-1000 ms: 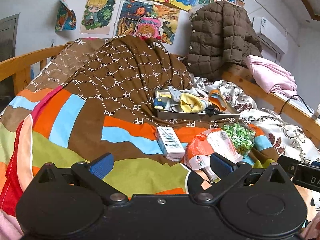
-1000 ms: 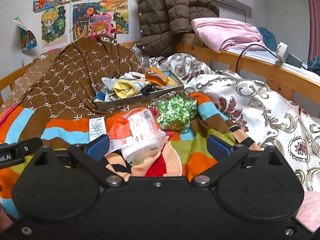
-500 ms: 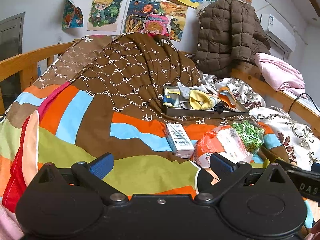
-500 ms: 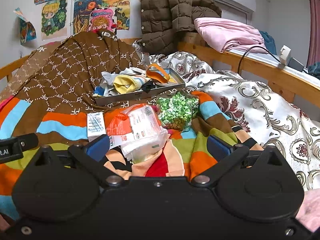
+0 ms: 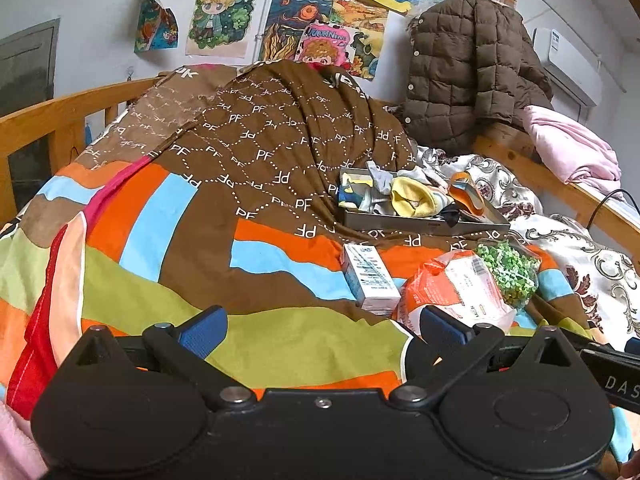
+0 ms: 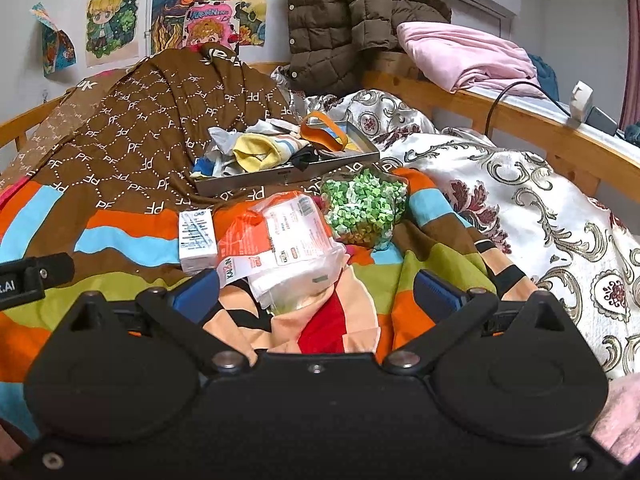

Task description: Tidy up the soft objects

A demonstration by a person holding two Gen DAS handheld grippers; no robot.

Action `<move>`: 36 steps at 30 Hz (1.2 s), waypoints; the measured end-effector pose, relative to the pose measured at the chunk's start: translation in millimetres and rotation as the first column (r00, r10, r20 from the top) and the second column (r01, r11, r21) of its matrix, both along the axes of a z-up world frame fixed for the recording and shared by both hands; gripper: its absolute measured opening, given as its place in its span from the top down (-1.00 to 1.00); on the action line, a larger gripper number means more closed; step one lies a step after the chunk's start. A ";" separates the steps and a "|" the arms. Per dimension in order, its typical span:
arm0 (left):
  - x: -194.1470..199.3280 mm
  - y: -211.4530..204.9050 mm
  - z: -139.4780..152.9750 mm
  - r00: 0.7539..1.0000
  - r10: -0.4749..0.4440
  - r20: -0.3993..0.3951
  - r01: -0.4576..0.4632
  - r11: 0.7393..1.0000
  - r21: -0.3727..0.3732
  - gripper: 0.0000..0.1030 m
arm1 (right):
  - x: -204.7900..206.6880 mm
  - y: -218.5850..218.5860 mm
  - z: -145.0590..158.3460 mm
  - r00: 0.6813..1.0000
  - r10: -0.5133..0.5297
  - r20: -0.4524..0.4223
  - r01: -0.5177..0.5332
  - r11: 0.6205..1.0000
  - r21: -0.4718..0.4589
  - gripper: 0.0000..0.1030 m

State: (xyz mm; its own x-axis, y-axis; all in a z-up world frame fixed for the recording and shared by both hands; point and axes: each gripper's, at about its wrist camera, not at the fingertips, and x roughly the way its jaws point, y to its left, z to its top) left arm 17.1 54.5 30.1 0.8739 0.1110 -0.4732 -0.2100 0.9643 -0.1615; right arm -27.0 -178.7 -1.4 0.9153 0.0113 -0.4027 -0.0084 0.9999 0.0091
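A grey metal tray (image 5: 424, 225) (image 6: 288, 178) rests on the striped bedspread, heaped with socks, among them a yellow sock (image 5: 412, 200) (image 6: 256, 155) and an orange band (image 6: 322, 136). In front of it lie a small white box (image 5: 370, 276) (image 6: 197, 238), an orange-and-clear tissue pack (image 5: 456, 294) (image 6: 288, 240) and a bag of green bits (image 5: 508, 272) (image 6: 364, 208). My left gripper (image 5: 322, 330) hovers open over the green stripe, left of the box. My right gripper (image 6: 316, 294) is open, just short of the tissue pack's near end.
A brown patterned quilt (image 5: 272, 136) is mounded behind the tray. A brown puffer jacket (image 5: 468, 68) and pink cloth (image 6: 464, 56) hang on the wooden rail (image 6: 520, 124) at right, with a black cable (image 6: 516, 88). White floral bedding (image 6: 540, 200) covers the right side.
Both grippers have eased forward and lowered a little toward the items on the bedspread; the objects appear slightly larger. Nothing was grasped or moved.
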 end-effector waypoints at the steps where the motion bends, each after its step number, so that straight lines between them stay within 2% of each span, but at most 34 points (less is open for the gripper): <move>1: 0.0 0.0 -0.1 1.000 0.000 -0.001 0.000 1.000 0.000 -0.98 | -0.7 -0.7 0.3 1.000 -0.002 -0.001 0.002 1.000 0.005 -0.99; 36: 0.0 1.0 -0.8 1.000 0.007 -0.010 -0.007 1.000 0.002 -0.98 | -3.8 8.3 -0.3 1.000 -0.007 0.000 0.007 1.000 0.006 -0.99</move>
